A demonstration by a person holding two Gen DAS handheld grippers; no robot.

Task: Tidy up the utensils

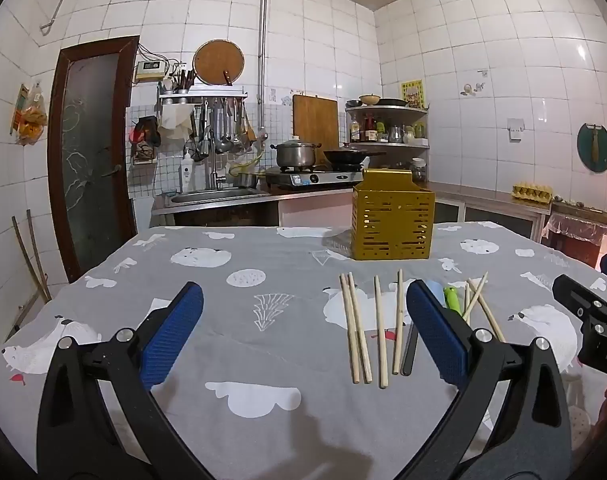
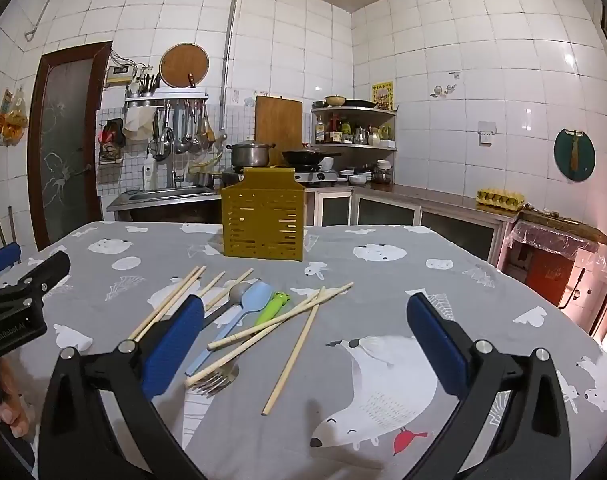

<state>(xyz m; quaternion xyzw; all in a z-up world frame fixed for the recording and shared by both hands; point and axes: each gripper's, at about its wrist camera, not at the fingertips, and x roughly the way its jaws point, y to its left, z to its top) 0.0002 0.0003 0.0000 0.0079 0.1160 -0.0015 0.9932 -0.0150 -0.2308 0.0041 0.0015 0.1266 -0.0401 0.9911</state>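
Note:
A yellow slotted utensil holder (image 1: 393, 220) (image 2: 263, 224) stands upright toward the far side of the table. In front of it several wooden chopsticks (image 1: 355, 328) (image 2: 287, 320) lie scattered on the grey bear-print cloth (image 1: 263, 344) (image 2: 383, 280). Among them lie a light blue spoon (image 2: 243, 312), a metal spoon (image 2: 239, 292) and a green-handled fork (image 2: 273, 306). My left gripper (image 1: 304, 288) is open above the cloth, left of the chopsticks. My right gripper (image 2: 305, 300) is open too, and its left finger (image 2: 175, 344) covers part of the left chopsticks. Neither holds anything.
Each gripper shows at the edge of the other's view, the right one (image 1: 583, 312) and the left one (image 2: 23, 292). A hand (image 2: 11, 412) shows at the lower left. Behind the table run a sink (image 1: 219, 196), stove (image 1: 315, 178), pot (image 1: 297, 154) and counter with an egg tray (image 2: 499, 199).

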